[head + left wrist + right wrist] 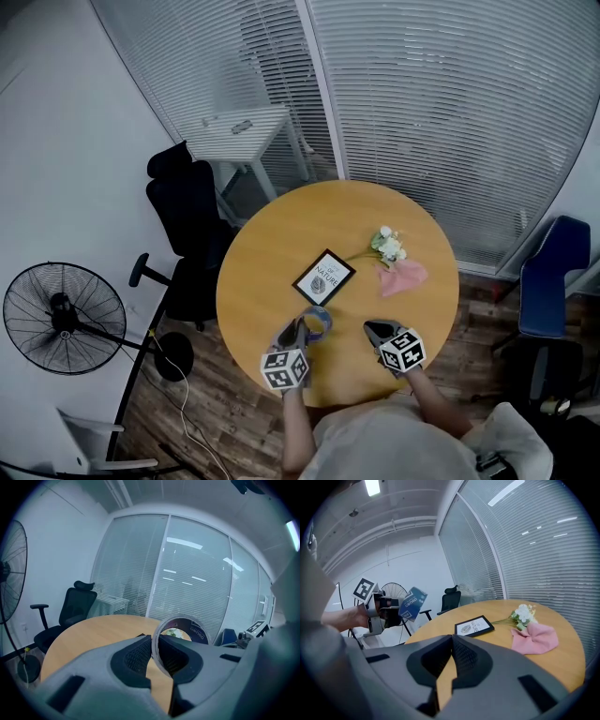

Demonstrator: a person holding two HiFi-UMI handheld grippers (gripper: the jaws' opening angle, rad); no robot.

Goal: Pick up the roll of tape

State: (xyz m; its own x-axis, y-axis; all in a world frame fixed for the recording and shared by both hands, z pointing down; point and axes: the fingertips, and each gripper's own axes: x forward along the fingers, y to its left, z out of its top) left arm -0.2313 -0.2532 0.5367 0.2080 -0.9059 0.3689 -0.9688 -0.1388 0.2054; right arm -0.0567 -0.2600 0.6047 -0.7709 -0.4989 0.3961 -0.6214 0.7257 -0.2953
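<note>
Here, the left gripper (154, 641) has its jaws partly closed on the wall of a grey, blue-cored roll of tape (199, 633), one pad inside the ring and one outside. The roll stands on edge between them. Seen from the right gripper view, the roll is held up off the surface, above the near edge of the round wooden table (281, 234) on its left side. The right gripper (451, 645) has its jaws pressed together with nothing between them, and it sits over the near edge, well apart from the left one. A black-framed card (323, 277) lies near the table's centre. A small bunch of white flowers (387, 246) and a crumpled pink cloth (401, 277) lie touching each other toward the right edge.
</note>
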